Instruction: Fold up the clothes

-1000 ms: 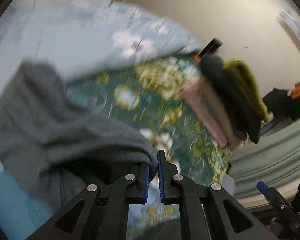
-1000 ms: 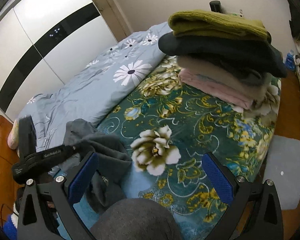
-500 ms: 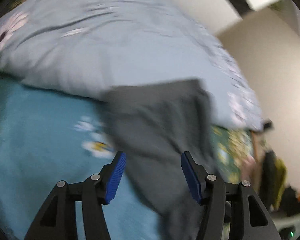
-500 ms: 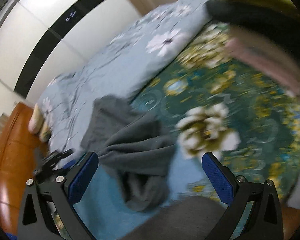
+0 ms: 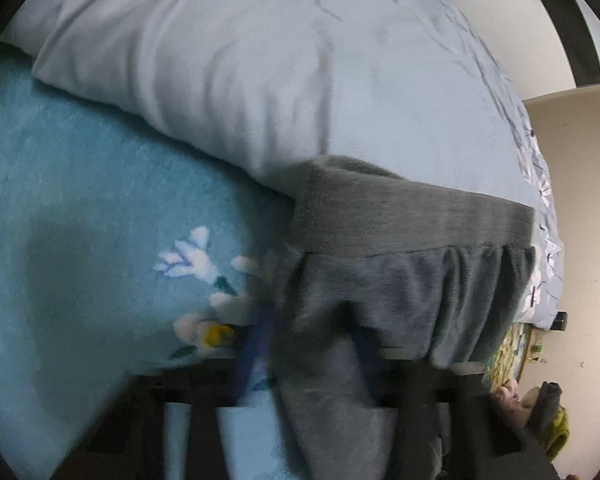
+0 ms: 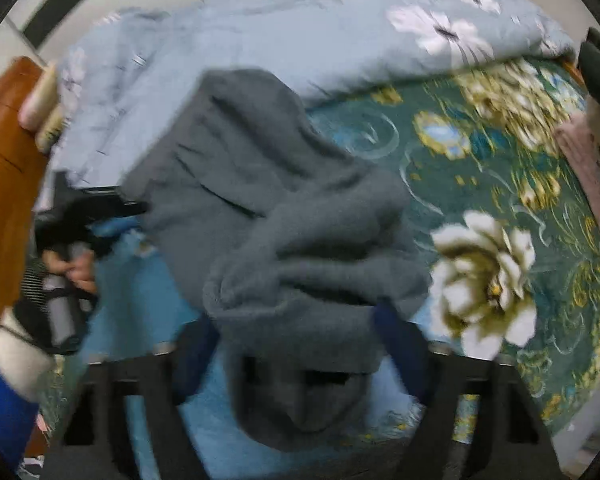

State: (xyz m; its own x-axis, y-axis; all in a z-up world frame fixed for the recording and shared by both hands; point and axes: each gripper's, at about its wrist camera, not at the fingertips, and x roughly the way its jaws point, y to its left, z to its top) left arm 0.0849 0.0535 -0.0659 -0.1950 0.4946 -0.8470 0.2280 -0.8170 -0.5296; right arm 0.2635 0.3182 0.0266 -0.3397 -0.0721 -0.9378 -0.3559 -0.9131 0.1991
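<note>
A grey fleece garment (image 6: 276, 216) lies crumpled on the bed; it also shows in the left wrist view (image 5: 400, 280), with its ribbed waistband (image 5: 412, 220) across the edge of the duvet. My left gripper (image 5: 312, 344) is open, its blue pads either side of the garment's left edge, blurred. My right gripper (image 6: 296, 344) is open, its pads either side of the bunched lower end of the garment. The left gripper and the hand holding it show at the left of the right wrist view (image 6: 80, 220).
A pale blue flowered duvet (image 5: 280, 72) lies behind the garment. The bed has a teal floral blanket (image 6: 500, 184). A stack of folded clothes (image 6: 596, 128) sits at the right edge. A wooden headboard (image 6: 4, 160) is at the left.
My left gripper let go of the garment, opened and swung round to its waistband end. My right gripper moved in over the bunched garment, which now lies between its fingers.
</note>
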